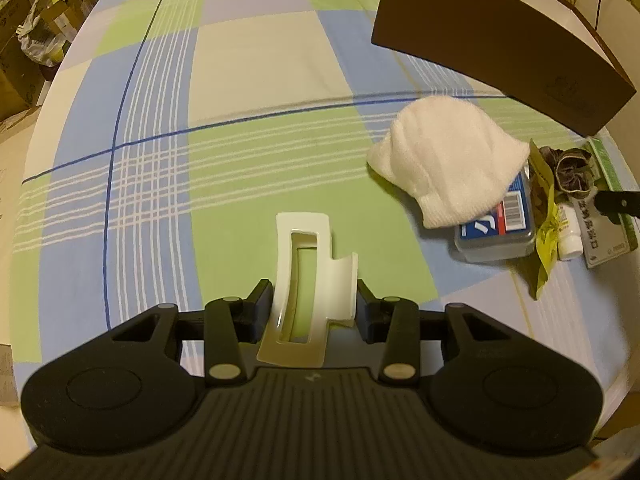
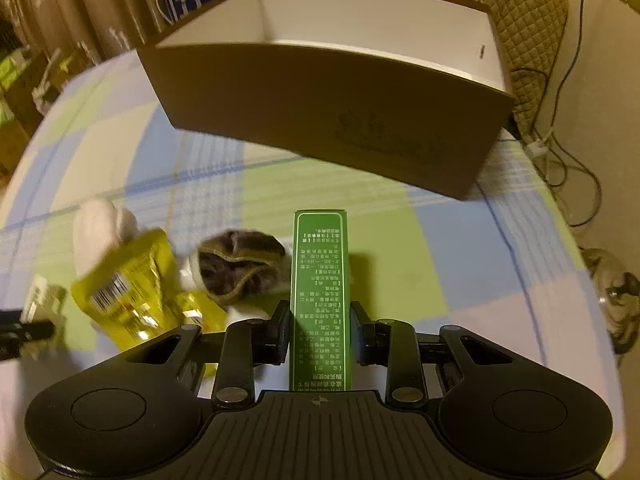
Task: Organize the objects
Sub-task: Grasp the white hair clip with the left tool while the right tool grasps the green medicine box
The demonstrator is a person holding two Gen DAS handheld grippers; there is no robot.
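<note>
Left gripper (image 1: 314, 312): clamped from both sides on a cream hair claw clip (image 1: 306, 280), low in the centre of the left wrist view. Held along its length, probably so that it does not turn between the pads. Beyond it, checked bedsheet (image 1: 240, 80), bare in the middle. At right of frame, a heap not yet sorted: white knitted cloth (image 1: 448, 160) lying partly over a clear plastic case (image 1: 496, 236), then a yellow packet (image 1: 544, 216), a small white bottle (image 1: 570, 236) and a dark scrunchie (image 1: 570, 168). Upper right, the brown box (image 1: 492, 40).

Right gripper (image 2: 320, 332): closed on a green carton (image 2: 321, 300), pointing up the frame toward that open brown box (image 2: 320, 112), likely the place for all objects. White inside, nothing seen in the visible part. Left of the carton, the scrunchie (image 2: 240, 268) and yellow packet (image 2: 132, 292), blurred.
</note>
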